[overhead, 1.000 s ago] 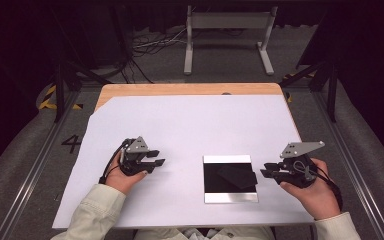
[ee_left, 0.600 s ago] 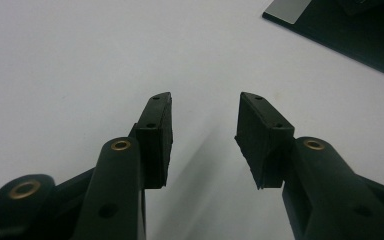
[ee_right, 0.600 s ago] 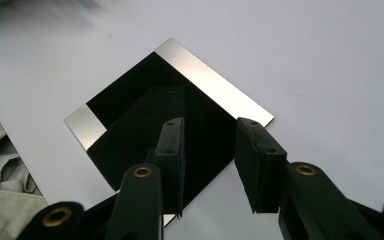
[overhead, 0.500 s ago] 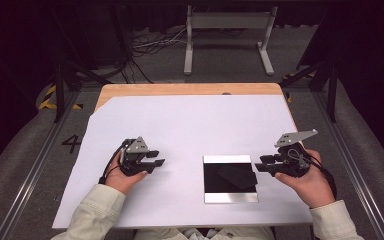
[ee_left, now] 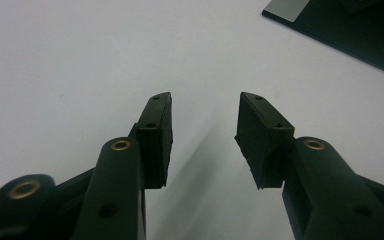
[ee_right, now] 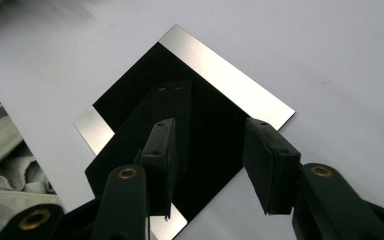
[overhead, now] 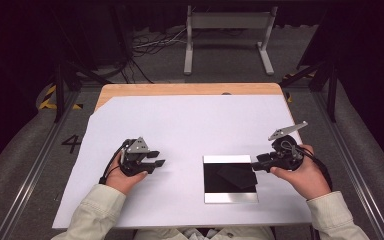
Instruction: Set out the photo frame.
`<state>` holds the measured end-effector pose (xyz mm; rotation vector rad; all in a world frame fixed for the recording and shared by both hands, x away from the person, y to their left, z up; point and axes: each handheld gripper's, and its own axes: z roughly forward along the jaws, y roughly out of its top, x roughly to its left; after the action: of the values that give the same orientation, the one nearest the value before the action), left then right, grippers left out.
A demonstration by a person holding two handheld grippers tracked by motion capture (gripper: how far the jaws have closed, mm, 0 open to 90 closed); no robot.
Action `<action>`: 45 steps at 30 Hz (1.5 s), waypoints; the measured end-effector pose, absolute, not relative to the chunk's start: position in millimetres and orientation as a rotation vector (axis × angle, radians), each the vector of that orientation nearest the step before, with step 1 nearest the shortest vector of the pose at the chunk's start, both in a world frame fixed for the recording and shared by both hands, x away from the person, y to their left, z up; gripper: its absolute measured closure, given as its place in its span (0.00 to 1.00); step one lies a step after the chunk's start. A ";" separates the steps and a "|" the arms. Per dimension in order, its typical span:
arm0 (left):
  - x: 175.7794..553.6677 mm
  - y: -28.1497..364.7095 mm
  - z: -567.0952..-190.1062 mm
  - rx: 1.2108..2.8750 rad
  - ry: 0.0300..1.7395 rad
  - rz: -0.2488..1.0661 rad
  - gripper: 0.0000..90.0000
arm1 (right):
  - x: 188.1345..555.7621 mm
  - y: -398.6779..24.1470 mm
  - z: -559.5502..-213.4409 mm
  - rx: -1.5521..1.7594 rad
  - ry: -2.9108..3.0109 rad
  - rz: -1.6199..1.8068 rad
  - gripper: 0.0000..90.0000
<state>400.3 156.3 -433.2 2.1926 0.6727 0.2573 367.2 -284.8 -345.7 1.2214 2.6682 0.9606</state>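
A white sheet is covering the bench. My right gripper is hovering, fingers spread, at the plate's right edge; the left gripper, also spread, is sitting farther off.

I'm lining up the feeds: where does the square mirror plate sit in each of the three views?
High view: the mirror plate lies flat on the white sheet, right of centre, just beyond the right gripper.
Left gripper view: its dark corner shows at top right.
Right gripper view: it sits mid-frame as a diamond, behind the open jaws.
Shared landmark: the plate's bright silver edge strip.
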 end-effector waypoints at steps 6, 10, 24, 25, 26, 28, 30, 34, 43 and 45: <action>400.3 156.8 -433.3 2.195 0.672 0.259 0.65 | 373.4 -282.6 -350.4 1.303 2.705 0.953 0.63; 399.9 157.4 -433.3 2.194 0.675 0.260 0.65 | 377.3 -282.1 -352.7 1.366 2.713 0.972 0.63; 399.7 158.2 -433.4 2.190 0.678 0.261 0.65 | 382.2 -277.5 -360.8 1.545 2.743 1.098 0.54; 399.6 158.2 -433.4 2.189 0.678 0.259 0.65 | 382.1 -277.1 -361.1 1.549 2.746 1.106 0.54; 399.8 158.3 -433.4 2.190 0.678 0.260 0.65 | 381.9 -276.7 -361.4 1.555 2.751 1.111 0.53; 399.7 158.2 -433.5 2.191 0.678 0.261 0.65 | 382.0 -276.1 -362.7 1.562 2.756 1.126 0.52; 399.4 158.0 -433.5 2.190 0.679 0.260 0.65 | 382.0 -275.4 -364.4 1.572 2.765 1.135 0.52; 399.3 158.3 -433.1 2.189 0.680 0.266 0.65 | 381.9 -274.2 -367.9 1.597 2.775 1.134 0.50; 399.4 158.1 -433.1 2.192 0.680 0.267 0.65 | 382.2 -272.1 -379.8 1.626 2.826 1.149 0.47; 399.3 158.4 -433.1 2.191 0.683 0.268 0.65 | 382.8 -271.0 -382.6 1.630 2.836 1.152 0.47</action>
<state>399.3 158.4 -433.1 2.1908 0.6833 0.2683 382.8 -271.0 -382.6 1.6300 2.8360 1.1520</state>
